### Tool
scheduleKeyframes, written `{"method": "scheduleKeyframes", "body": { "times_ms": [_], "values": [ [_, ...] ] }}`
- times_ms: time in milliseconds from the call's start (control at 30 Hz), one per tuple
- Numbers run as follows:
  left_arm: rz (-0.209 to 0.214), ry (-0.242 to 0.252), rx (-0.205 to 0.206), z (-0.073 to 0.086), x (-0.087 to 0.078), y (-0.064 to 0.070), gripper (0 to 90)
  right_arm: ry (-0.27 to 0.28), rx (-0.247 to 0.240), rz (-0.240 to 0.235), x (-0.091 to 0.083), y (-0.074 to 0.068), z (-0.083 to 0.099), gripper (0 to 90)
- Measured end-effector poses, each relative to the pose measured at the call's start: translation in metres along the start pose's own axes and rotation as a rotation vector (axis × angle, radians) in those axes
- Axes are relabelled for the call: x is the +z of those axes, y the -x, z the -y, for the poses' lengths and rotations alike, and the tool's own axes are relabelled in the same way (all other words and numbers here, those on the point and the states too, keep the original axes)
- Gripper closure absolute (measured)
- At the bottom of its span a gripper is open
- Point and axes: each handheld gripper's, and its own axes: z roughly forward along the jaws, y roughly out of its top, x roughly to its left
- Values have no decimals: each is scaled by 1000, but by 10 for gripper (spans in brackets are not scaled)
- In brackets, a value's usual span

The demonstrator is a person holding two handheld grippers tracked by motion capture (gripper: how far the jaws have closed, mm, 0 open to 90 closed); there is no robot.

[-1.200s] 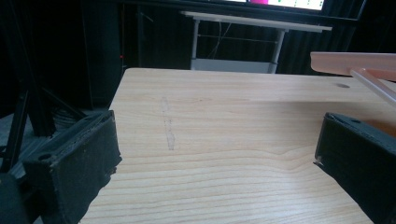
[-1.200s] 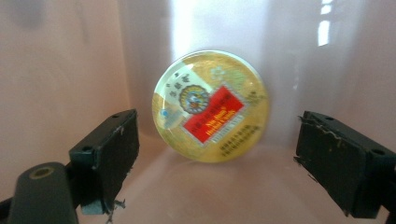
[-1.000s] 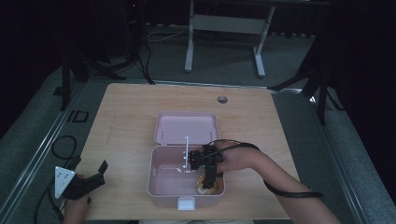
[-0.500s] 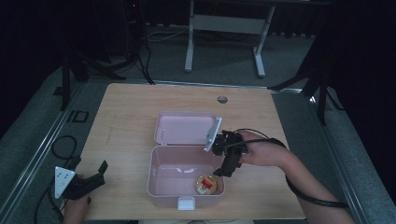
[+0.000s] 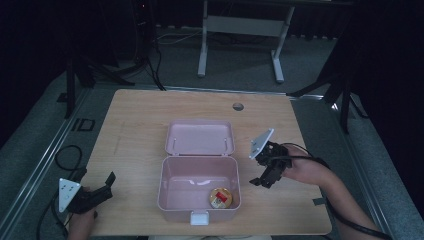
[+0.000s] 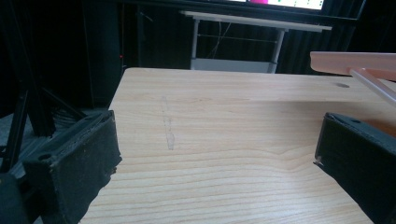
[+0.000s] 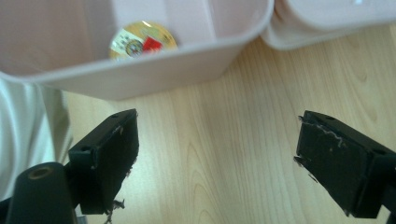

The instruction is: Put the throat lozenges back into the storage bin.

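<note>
The table point(image 5: 140, 125) is pale, matt wood with visible grain. The pink box point(image 5: 172, 192) looks like smooth plastic. The jaw pads point(image 7: 109, 158) are black, rough and frayed.

both grippers point(image 5: 95, 187) point(image 5: 261, 181) wide apart, empty

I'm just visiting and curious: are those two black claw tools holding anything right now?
No. The right gripper sits beside the pink box with its jaws open and nothing between them, and the left gripper is open too, over bare table.

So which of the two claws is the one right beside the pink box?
The right claw, open and empty over bare table just off the pink box's right wall. The left claw sits far off by the table's near left corner.
</note>
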Motion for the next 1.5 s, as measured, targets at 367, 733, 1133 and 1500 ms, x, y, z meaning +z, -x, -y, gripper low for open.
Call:
{"method": "scheduleKeyframes", "body": {
  "times_ms": [367, 733, 1133, 1500],
  "values": [
    [2, -2, -1, 0, 0, 0, 3, 139, 127, 80, 44, 18, 59, 128],
    [2, -1, 0, 0, 0, 0, 3, 278, 309, 266, 73, 31, 114, 117],
    [2, -2, -2, 0, 0, 0, 3, 405, 593, 536, 82, 30, 167, 117],
    [1, -3, -2, 0, 0, 0, 3, 438, 839, 612, 79, 25, 196, 118]
  ]
}}
